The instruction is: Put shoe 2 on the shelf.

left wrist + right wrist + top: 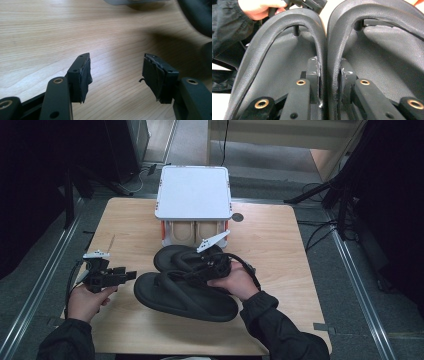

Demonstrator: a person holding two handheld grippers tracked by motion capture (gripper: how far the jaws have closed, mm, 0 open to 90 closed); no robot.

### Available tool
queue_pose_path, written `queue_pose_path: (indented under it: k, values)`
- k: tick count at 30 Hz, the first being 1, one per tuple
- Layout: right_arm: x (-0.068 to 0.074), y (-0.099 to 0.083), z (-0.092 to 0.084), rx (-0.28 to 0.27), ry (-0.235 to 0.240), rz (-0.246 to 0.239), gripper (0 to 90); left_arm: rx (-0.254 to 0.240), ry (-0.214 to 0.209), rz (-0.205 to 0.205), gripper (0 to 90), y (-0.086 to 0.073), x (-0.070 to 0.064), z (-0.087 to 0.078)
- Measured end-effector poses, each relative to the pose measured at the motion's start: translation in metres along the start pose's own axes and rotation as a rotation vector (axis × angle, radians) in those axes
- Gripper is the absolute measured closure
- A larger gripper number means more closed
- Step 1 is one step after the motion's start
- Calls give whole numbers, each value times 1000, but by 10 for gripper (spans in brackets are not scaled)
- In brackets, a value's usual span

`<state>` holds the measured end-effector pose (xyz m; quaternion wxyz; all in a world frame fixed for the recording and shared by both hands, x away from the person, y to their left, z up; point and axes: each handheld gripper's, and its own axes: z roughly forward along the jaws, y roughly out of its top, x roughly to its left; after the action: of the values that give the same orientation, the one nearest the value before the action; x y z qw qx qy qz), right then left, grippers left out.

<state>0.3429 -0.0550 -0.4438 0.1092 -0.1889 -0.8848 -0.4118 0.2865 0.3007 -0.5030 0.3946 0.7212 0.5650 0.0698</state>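
The right gripper [329, 82] pinches the inner straps of 2 black flip-flops together, its jaws closed on both bands where they press side by side, one jaw inside each sandal. In the high view the right gripper [212, 265] sits over the pair near the middle of the wooden table [280, 250], the nearer flip-flop [185, 297] lying with its long axis running left to right and slightly toward the person, the farther flip-flop [170, 255] partly tucked behind it. Which end is toe or heel is hard to judge from above, though the toe posts appear to point toward the person's left. The left gripper [116, 75] hangs well apart over bare wood with its jaws wide and nothing between them. Beyond the sandals stands a white shoe rack [194, 192] already holding a beige pair [195, 231] on its lower shelf. The black pair seems gathered and gripped; carrying it to the rack and setting it down looks like what is left.
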Motion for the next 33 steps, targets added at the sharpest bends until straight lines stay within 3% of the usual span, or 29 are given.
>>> queue_pose_path:
  k: [15,22,28,33]
  values:
    - [7,49,-37,-17,12,-13,758,-3,2,-9,402,2,3,1]
    - [12,79,-51,-28,-23,-32,758,2,-2,-7,402,2,2,1]
    - [4,101,-57,-47,-59,-24,757,-1,-4,-5,401,2,3,2]
    - [-6,118,-58,-47,-125,-6,758,2,-10,0,401,3,2,3]
